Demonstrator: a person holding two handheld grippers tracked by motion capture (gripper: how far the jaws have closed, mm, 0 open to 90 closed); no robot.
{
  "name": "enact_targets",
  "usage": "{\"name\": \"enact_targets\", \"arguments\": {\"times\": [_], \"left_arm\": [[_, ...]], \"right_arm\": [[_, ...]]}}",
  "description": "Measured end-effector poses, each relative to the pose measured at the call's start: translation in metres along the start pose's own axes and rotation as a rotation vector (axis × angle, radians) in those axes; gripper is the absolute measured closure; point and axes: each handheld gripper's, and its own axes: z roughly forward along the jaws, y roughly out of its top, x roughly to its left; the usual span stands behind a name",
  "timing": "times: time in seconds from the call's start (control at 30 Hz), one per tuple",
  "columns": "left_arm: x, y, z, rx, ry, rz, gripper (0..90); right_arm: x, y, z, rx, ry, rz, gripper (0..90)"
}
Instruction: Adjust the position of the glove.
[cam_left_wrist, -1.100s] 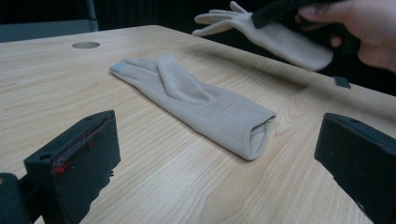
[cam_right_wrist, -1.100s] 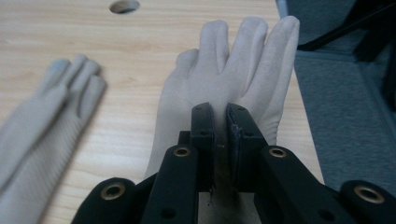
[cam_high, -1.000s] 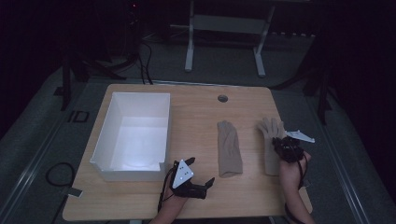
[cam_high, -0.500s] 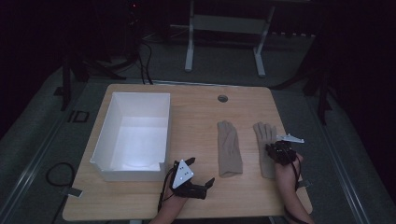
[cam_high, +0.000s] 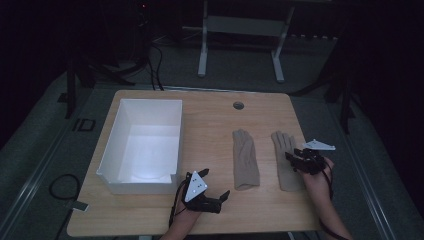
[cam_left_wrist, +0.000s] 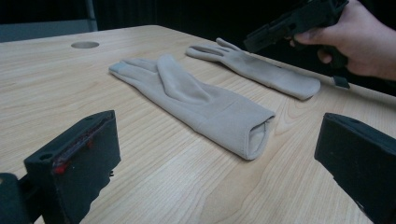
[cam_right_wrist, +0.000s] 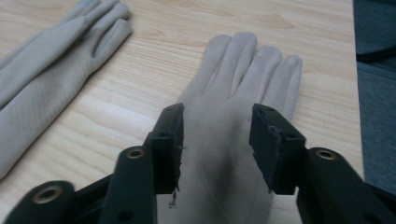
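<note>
Two beige gloves lie flat on the wooden table (cam_high: 210, 120). The left glove (cam_high: 246, 159) (cam_left_wrist: 196, 100) (cam_right_wrist: 42, 79) has its cuff toward me. My right gripper (cam_high: 291, 156) (cam_right_wrist: 217, 121) hovers over the palm of the right glove (cam_high: 285, 172) (cam_right_wrist: 243, 70) (cam_left_wrist: 261, 70). Its jaws have just been opening and stand apart, with the glove under them and not pinched. My left gripper (cam_high: 214, 184) (cam_left_wrist: 219, 158) rests near the table's front edge, open wide, with the left glove's cuff ahead of it. The left gripper view also shows a hand holding the right gripper (cam_left_wrist: 299, 18).
A white open box (cam_high: 112, 145) stands on the left half of the table, just beyond my left gripper. A round cable hole (cam_high: 238, 105) (cam_left_wrist: 85, 45) sits near the far edge. A metal frame (cam_high: 240, 30) stands on the dark floor behind the table.
My right gripper has shifted a little left and toward me over the right glove, and its jaws have opened. The right glove lies slightly further left. The left gripper has stayed put.
</note>
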Motion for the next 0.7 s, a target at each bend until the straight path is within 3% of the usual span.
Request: {"name": "enact_targets", "arguments": {"times": [0.17,0.27,0.57,0.67,0.7], "left_arm": [[0.0,0.0,0.0,0.002,0.002,0.002,0.4],[0.0,0.0,0.0,0.003,0.002,0.001,0.4],[0.001,0.0,0.0,0.002,-0.001,-0.005,0.4],[0.0,0.0,0.0,0.003,0.0,0.0,0.4],[0.0,0.0,0.0,0.003,-0.001,0.0,0.5]], "right_arm": [[-0.01,0.003,-0.007,0.025,0.04,-0.079,52.9],[-0.013,0.003,-0.008,0.036,0.034,-0.106,51.9],[-0.006,-0.01,0.006,0.045,0.057,-0.101,49.4],[-0.005,-0.019,0.016,0.076,0.07,-0.095,53.1],[-0.006,-0.021,0.018,0.057,0.08,-0.086,53.7]]}}
